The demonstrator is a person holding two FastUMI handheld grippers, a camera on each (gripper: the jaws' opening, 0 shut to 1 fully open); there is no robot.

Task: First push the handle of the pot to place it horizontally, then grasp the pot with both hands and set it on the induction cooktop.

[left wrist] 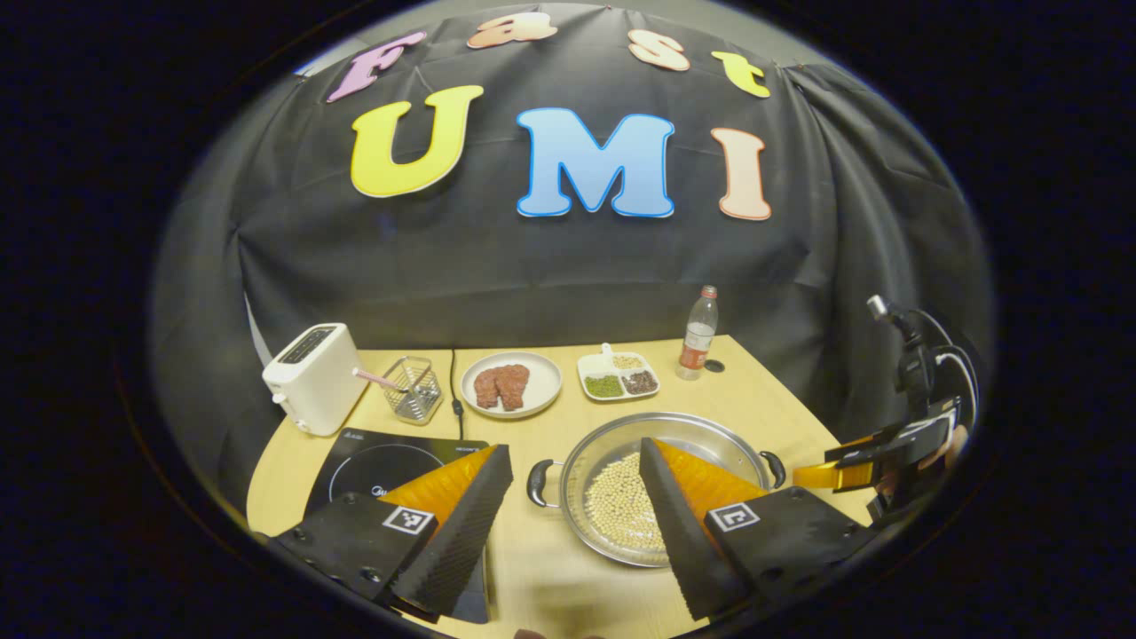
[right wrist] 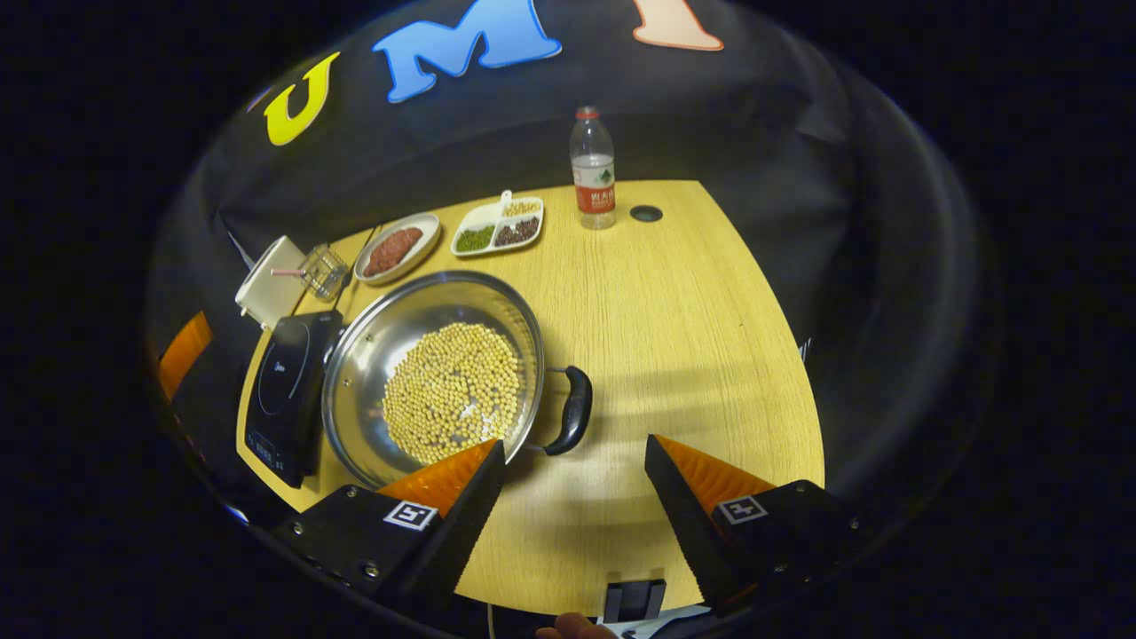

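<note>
Risks spilling beans (right wrist: 453,390) if lifted unevenly: pot (right wrist: 373,355) sits on table (right wrist: 692,337) at 3 o'clock of cooktop (left wrist: 382,470), handles (right wrist: 575,410) near horizontal, left tool (left wrist: 575,524) and right tool (right wrist: 575,497) both wide, gripping nothing.

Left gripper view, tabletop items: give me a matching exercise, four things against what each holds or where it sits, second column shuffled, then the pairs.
Things:
1. Round steel pot with two black handles
2. Round white plate
3. White three-section dish
4. Black flat induction cooktop

Descriptions:
A. green, brown and pale grains in separate sections
B. on the table's left, just in front of the white toaster
C. pale yellow beans over its bottom
D. reddish-brown slabs of meat

Pairs: 1-C, 2-D, 3-A, 4-B
</note>
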